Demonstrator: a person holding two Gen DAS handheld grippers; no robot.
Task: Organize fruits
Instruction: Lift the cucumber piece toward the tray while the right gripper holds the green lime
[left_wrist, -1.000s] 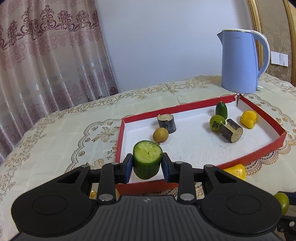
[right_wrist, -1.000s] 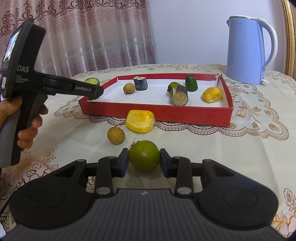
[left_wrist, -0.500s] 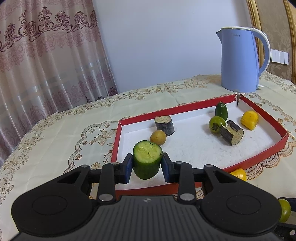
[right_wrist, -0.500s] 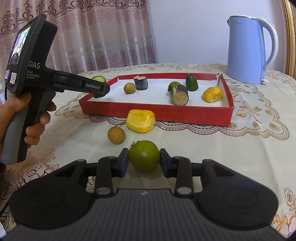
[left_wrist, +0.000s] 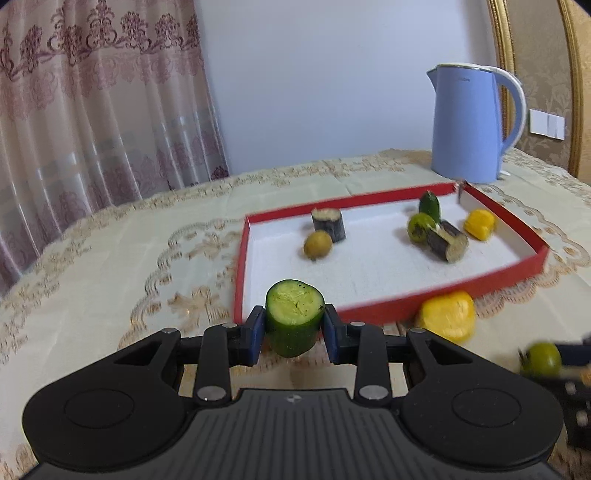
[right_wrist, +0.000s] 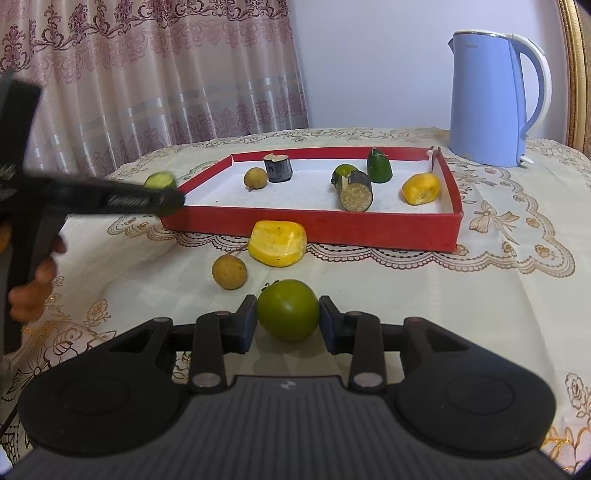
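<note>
At the front of the right wrist view, the right gripper (right_wrist: 288, 324) is clamped on a round green fruit (right_wrist: 288, 309), its blue pads pressed to either side, low over a cream tablecloth (right_wrist: 480, 295) embroidered with gold flowers and scalloped borders. Just beyond lie a small brown fruit (right_wrist: 229, 272) and a yellow pepper piece (right_wrist: 277, 243), the pepper touching or nearly touching the near wall of a red tray (right_wrist: 332, 227). To the left, a person's hand (right_wrist: 33, 288) grips the black handle of the left gripper (left_wrist: 294, 329), whose pads are closed on an upright cucumber chunk (left_wrist: 294, 317), cut face up, held at the tray's near left corner. Whether the chunk is over the rim or just outside it cannot be told. Inside the white-floored tray sit another brown fruit (right_wrist: 255, 178), an upright dark aubergine piece (right_wrist: 278, 168), a second aubergine piece (right_wrist: 356, 192) on its side against a green fruit (right_wrist: 343, 172), a dark green cucumber end (right_wrist: 379, 168) and a second yellow piece (right_wrist: 421, 189). Behind the tray's far right corner stands a blue electric kettle (right_wrist: 491, 99). At the back, a pink patterned curtain (right_wrist: 147, 74) hangs left of a plain pale wall (right_wrist: 369, 55), with a gilded frame edge (left_wrist: 502, 74) and a white wall switch (left_wrist: 546, 124) at right
</note>
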